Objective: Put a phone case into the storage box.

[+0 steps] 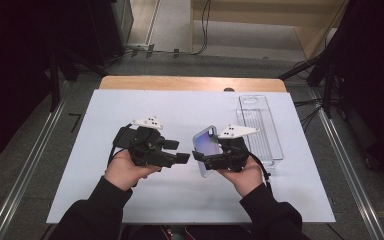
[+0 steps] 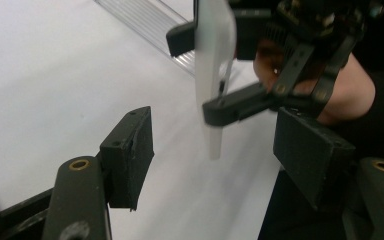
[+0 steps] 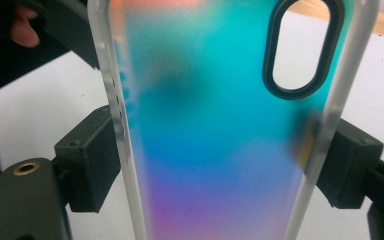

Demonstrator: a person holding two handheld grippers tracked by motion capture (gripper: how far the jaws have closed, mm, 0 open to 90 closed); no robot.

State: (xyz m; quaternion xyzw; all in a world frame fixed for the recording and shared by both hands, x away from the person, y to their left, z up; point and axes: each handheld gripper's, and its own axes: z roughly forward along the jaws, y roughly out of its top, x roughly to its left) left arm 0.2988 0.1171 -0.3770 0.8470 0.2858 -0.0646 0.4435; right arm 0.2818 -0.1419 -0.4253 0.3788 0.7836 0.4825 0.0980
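An iridescent phone case (image 1: 207, 147) is clamped across its 2 long edges by the right tool (image 1: 206, 159), held above the white desk (image 1: 100, 190) near its middle. The left tool (image 1: 182, 151) is held just beside the case, jaws apart, nothing between them. A clear tray (image 1: 275, 150) is seen at the right.

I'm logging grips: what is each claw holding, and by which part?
The right claw clamps the phone case across its two long side edges. The left claw holds nothing.
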